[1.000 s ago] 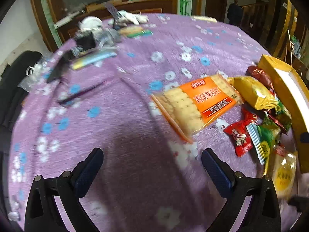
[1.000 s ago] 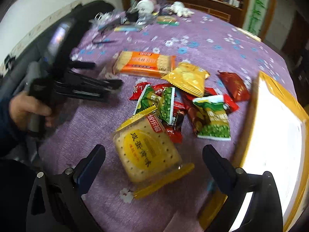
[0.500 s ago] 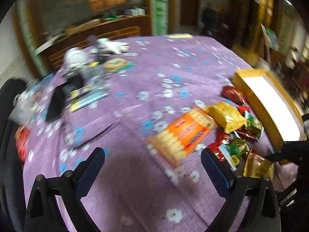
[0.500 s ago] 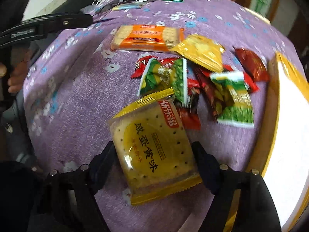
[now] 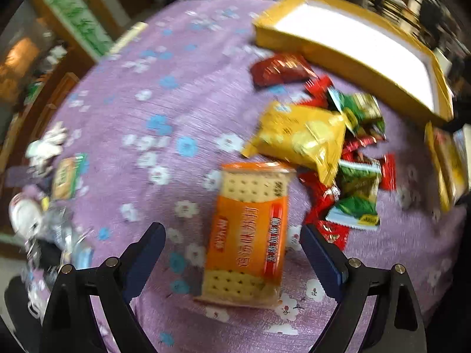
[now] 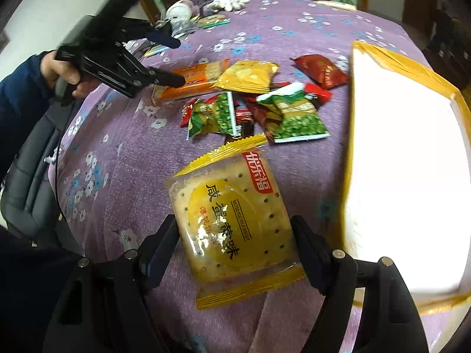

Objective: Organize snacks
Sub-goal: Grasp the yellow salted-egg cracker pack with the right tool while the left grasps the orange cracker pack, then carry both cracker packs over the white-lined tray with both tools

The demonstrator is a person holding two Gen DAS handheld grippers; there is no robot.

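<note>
Snacks sorting — right hand-held gripper (image 6: 235, 235) clamps the biscuit pack (image 6: 232, 220), best carried flat to the tray (image 6: 397, 176); left hand-held gripper (image 5: 232, 244) gapes, still closing, over the orange crackers (image 5: 247, 235).

bench (image 6: 294, 38): carries all snacks + box
box (image 6: 406, 176): at bench's right edge, just beside snack heap
snack heap (image 6: 259, 111): mid bench, btw box & long cracker pack
long cracker pack (image 5: 247, 235): left of heap, touching it; btw left tool's (image 5: 232, 253) jaws
square biscuit pack (image 6: 232, 220): near edge, in front of heap, btw right tool's (image 6: 235, 241) jaws
clutter (image 6: 200, 11): far-left edge, well apart
</note>
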